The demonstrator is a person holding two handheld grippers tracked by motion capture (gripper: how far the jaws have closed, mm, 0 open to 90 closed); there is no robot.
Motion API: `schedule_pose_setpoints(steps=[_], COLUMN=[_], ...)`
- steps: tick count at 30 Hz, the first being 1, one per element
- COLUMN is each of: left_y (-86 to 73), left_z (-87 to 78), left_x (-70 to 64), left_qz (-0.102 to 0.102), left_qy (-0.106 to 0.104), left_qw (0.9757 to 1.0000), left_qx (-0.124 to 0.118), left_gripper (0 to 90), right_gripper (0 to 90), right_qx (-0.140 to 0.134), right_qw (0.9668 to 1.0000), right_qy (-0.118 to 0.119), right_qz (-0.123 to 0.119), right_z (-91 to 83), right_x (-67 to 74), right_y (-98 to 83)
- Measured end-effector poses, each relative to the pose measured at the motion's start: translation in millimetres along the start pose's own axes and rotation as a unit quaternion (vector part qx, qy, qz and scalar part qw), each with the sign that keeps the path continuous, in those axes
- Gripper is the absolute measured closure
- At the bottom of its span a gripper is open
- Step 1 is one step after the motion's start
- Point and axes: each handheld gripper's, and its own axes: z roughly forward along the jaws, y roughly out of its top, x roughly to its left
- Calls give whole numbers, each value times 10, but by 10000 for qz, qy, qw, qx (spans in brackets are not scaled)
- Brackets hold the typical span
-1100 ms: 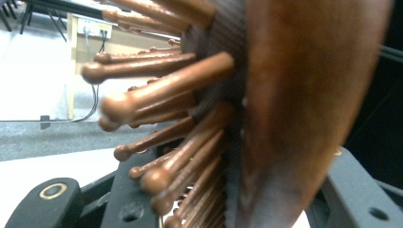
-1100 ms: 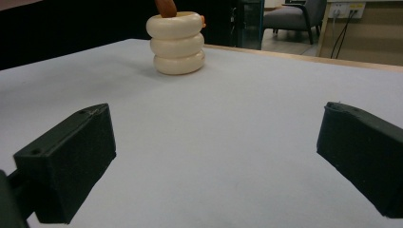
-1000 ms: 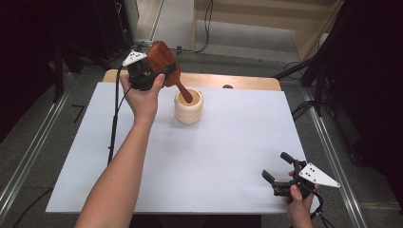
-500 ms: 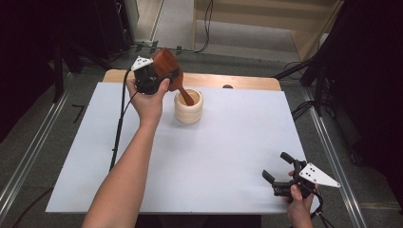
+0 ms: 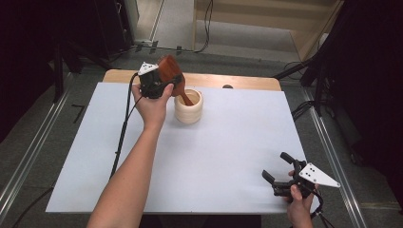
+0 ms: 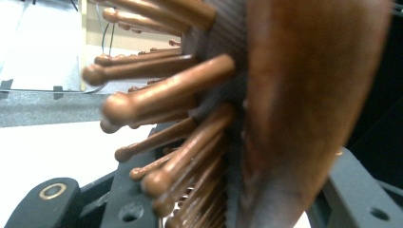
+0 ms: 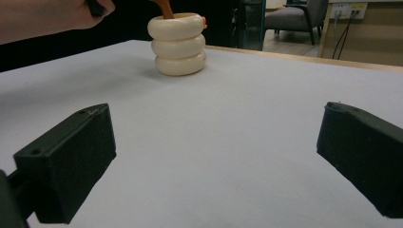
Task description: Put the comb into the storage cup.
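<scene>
Ribbed cream cup sole obstacle at table's far side, white surface elsewhere open

We are finding no readable text, label, brand, number or sign in any view; nothing legible is appearing on any surface.

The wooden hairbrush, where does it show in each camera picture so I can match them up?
High view: the hairbrush is upper left of centre, handle down in the cream ringed holder.
Left gripper view: its bristles and brown back are close up.
Right gripper view: a bit of handle at the top edge.
Shared landmark: the holder.
</scene>
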Motion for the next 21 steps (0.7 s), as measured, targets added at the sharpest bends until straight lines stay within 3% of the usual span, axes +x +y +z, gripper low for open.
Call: schedule_pose_setpoints(steps=[6,10,21], left_y=[-34,-67,-145], left_z=[33,62,136], left_x=[-18,-45,-87], left_qz=[27,169,149], left_qy=[62,149,76], left_qw=[10000,9996,9995], left_qx=[53,167,264], left_gripper=[554,553,551], right_gripper=[0,0,0], right_qx=[6,4,2], right_qw=[10000,10000,10000], right_qy=[8,7,-3], right_qz=[-10,-2,-3], right_z=[3,3,4], right_x=[2,1,1], right_y=[1,1,0])
